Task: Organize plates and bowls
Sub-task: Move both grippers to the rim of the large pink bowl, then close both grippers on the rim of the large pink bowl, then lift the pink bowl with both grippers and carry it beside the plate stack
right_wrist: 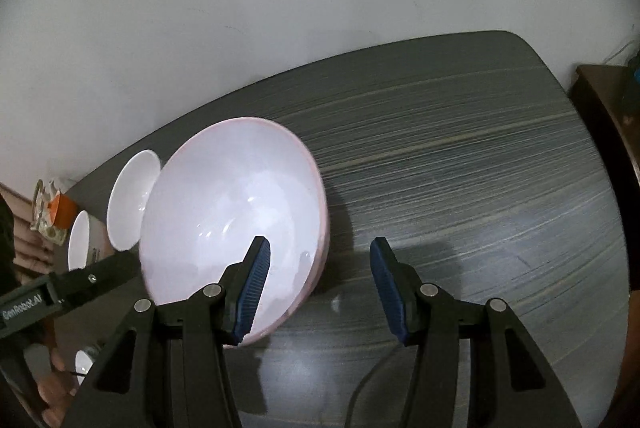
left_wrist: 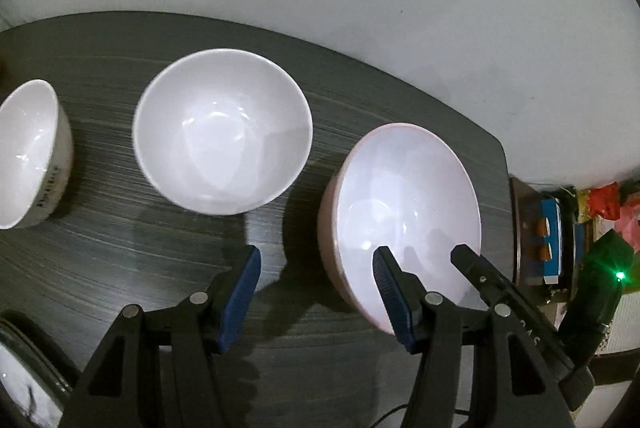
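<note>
We see three bowls unstacked on counter [left_wrist: 120,268]: pink bowl [left_wrist: 404,224] lower right, white bowl [left_wrist: 222,131] centre, small bowl [left_wrist: 28,155] left. Left gripper [left_wrist: 316,260] released, straddling pink bowl's left rim; right gripper [right_wrist: 320,256] released, straddling its right rim. We judge nesting not begun.

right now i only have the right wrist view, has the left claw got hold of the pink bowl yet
observer: No. The left claw is open. One finger is over the table, the other over the inside of the pink bowl, with the bowl's wall between them.
operator: is the white bowl behind it touching the pink one
observer: No. The left wrist view shows a strip of bare table between the white bowl and the pink bowl.
operator: and the small bowl past that, plain too
observer: Not quite. The small bowl has dark lettering on its outer side, too blurred to read.
</note>
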Tool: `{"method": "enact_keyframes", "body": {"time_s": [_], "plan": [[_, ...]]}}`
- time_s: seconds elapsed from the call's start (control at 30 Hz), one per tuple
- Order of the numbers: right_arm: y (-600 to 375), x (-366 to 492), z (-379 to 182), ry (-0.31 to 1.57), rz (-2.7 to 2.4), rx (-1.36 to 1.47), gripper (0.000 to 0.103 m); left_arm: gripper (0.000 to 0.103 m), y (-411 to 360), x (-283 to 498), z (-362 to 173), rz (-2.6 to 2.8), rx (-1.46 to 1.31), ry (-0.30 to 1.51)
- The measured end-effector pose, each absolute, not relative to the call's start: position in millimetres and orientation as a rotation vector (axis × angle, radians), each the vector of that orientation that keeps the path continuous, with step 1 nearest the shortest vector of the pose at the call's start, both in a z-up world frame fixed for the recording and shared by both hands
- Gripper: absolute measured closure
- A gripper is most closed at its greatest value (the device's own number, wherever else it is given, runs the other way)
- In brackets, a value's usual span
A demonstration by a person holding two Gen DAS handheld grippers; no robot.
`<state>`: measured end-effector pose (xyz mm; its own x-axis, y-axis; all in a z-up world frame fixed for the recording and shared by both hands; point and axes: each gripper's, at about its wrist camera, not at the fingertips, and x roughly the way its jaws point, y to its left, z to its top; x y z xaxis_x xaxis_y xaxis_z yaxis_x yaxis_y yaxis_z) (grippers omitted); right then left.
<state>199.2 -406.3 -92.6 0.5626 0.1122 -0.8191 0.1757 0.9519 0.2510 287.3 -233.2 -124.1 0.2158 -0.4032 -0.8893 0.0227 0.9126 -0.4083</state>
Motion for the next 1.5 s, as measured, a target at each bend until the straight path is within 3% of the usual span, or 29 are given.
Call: {"method": "enact_keyframes", "body": {"time_s": [0.3, 0.37, 0.43, 0.57, 1.03, 1.5], "plan": [[-412.0, 212.4, -107.1, 1.0, -0.04, 0.319, 0.056, 0.047, -246.5, 293.8, -137.8, -0.269, -0.337, 1.31], [-412.2, 214.7, -108.9, 0.996, -0.042, 0.321, 0.063, 0.067, -248.1, 295.8, -138.3, -0.268, -0.316, 1.296], [-412.8, 216.5, -110.7, 0.995, -0.038, 0.329, 0.072, 0.071, -247.9, 294.8, -141.4, -0.269, -0.327, 1.308], [-411.7, 216.8, -111.7, 0.989, -0.015, 0.344, 0.087, 0.09, -251.2, 293.9, -145.4, -0.324, -0.353, 1.313], [-397.7, 161.6, -94.4, 0.986, -0.015, 0.338, 0.09, 0.09, -235.9, 233.0, -115.0, -0.339, -0.298, 1.318], [-325.3, 43.0, -87.2, 1.03, 0.057, 0.351, 0.088, 0.09, -145.0, 112.9, -76.9, -0.298, -0.258, 1.337]]}}
